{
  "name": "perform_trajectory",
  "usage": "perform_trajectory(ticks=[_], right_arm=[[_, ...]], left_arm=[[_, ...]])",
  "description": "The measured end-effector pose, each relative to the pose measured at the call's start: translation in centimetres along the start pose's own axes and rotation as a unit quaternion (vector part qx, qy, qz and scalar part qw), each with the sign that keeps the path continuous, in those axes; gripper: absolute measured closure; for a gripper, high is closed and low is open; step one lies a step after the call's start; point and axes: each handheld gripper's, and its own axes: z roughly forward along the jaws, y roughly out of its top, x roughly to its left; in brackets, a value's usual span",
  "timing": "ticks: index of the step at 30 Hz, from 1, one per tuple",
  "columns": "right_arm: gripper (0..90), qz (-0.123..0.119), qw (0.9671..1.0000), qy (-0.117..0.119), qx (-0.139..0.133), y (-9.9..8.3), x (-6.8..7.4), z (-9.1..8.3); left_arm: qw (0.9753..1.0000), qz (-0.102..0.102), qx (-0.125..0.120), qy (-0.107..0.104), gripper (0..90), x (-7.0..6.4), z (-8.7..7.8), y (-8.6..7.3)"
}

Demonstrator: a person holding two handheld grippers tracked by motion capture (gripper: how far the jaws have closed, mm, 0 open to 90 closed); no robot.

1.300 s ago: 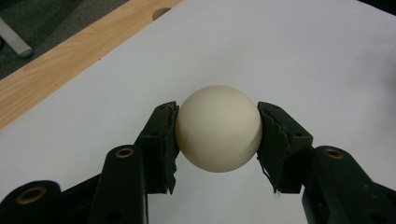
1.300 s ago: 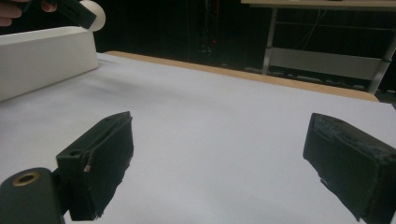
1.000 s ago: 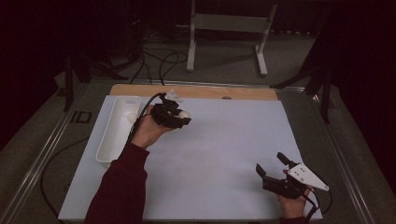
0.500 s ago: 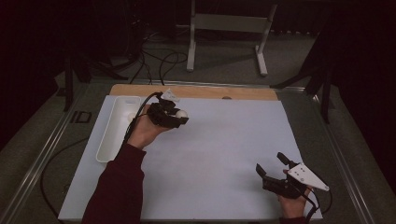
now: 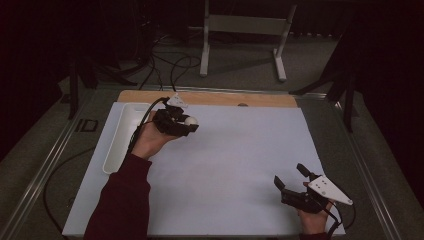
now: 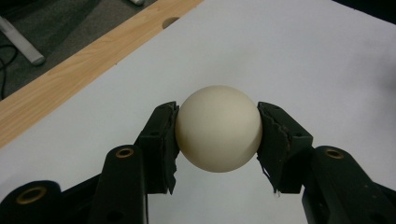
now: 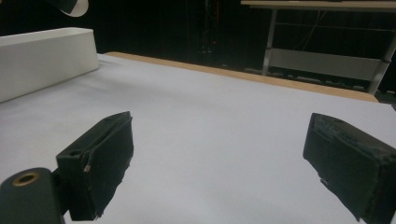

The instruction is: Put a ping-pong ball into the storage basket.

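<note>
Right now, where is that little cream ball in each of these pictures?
High view: the ball sits upper left of centre, held by the left gripper.
Left gripper view: dead centre, clamped between the two jaws.
Right gripper view: I cannot make it out.
Shared landmark: the wooden strip along the table's far edge.

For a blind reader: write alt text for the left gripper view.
A cream ball is clamped between the two black jaws of the left gripper, held above a white table sheet. A strip of wood edge runs diagonally across the upper left, with dark floor beyond it.
</note>
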Motion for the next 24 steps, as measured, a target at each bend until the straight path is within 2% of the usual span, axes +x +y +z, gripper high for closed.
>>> perform_trajectory(ticks=[24], right_arm=[[8.2, 0.001, 1.0, 0.0, -0.001, 0.0, 0.0, -0.1]], left_arm=[[0.9998, 0.001, -0.014, 0.013, 51.2, 1.1, -2.3, -0.9]])
